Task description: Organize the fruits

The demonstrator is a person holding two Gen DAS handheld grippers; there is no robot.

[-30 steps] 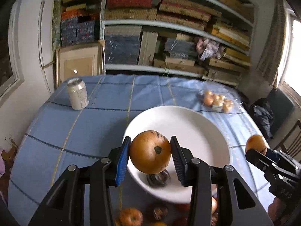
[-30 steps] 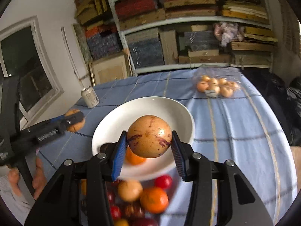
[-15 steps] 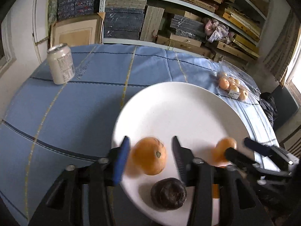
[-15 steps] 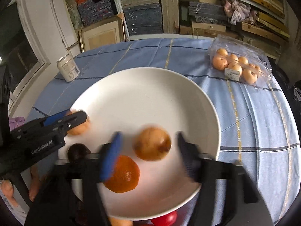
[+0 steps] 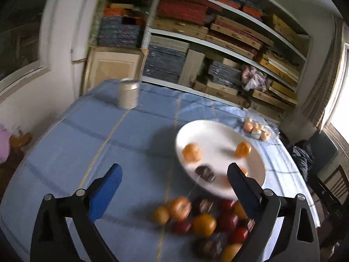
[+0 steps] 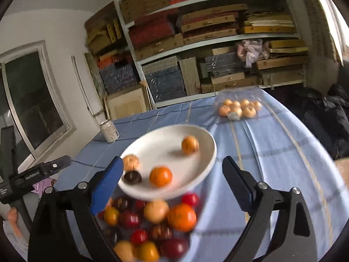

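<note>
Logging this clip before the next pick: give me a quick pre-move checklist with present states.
1. Left claw empty, jaws opening: ok.
2. Right claw empty, jaws opening: ok.
3. Released fruit on the white plate: ok, three orange ones and a dark one lie there.
4. Fruit settled: cannot tell, frames are blurred.
5. Loose fruit pile on the tablecloth within view for the next pick: ok.
6. Soda can and packaged fruit away from the pile: ok.
</note>
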